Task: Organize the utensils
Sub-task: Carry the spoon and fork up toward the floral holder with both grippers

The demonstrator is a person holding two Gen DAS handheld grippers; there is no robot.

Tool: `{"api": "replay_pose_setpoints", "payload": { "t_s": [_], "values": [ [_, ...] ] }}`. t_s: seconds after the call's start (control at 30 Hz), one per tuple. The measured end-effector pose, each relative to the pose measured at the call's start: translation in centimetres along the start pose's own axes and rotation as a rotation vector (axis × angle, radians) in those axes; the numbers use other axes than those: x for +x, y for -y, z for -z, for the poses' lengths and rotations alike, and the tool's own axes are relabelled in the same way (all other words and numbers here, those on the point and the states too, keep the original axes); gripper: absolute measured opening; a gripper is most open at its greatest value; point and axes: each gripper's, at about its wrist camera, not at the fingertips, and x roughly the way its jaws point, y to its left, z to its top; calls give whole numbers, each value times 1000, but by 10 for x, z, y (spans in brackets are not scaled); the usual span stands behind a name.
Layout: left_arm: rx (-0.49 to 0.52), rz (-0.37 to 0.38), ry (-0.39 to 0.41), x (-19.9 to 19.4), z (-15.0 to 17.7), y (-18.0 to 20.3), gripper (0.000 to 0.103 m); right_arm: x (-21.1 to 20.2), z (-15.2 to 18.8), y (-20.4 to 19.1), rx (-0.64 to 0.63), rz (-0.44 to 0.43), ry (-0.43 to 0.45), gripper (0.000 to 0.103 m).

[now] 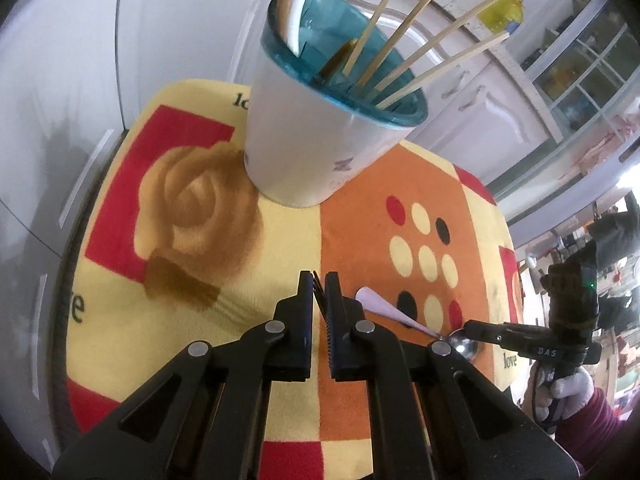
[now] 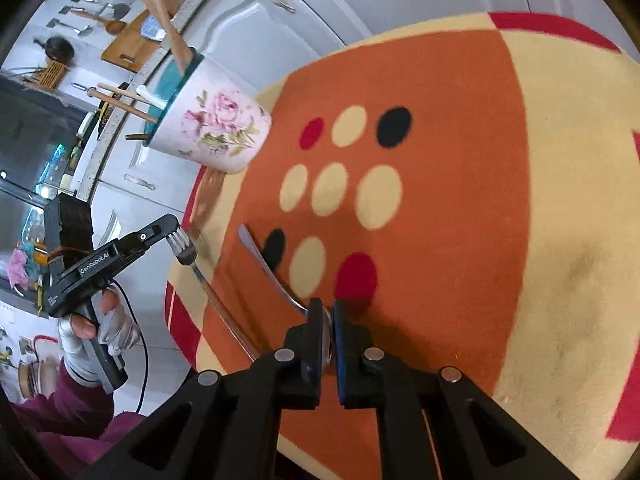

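Bench is covered by a patterned cloth [image 1: 280, 240] (orange, yellow, red blocks, dots, a rose print), white cabinet doors [image 2: 248, 12] behind, and a cutting board [image 2: 132, 42] hanging on the wall in the right wrist view. A floral cup [image 1: 316, 136] with a teal liner stands on the cloth holding chopsticks [image 1: 416, 56]; left gripper [image 1: 319, 286] fingers pinch a fork [image 2: 188, 254] by its tines, handle lying across the cloth edge. Right gripper [image 2: 327, 308] fingers pinch the bowl of a spoon [image 2: 264, 264], bowl mostly hidden between them, handle resting on the cloth; room background is warped and hard to read.
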Motion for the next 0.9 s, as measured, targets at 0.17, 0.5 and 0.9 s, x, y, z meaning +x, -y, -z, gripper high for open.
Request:
{"api": "replay_pose_setpoints", "payload": {
  "t_s": [0.17, 0.5, 0.9],
  "values": [
    [-37, 0, -22, 7, 7, -10, 4, -6, 12, 14, 50, -36, -13, 26],
    [-104, 13, -84, 27, 19, -24, 17, -3, 23, 12, 70, -50, 10, 9],
    [-72, 33, -102, 28, 32, -18, 9, 1, 12, 11, 73, -34, 50, 3]
  ]
}}
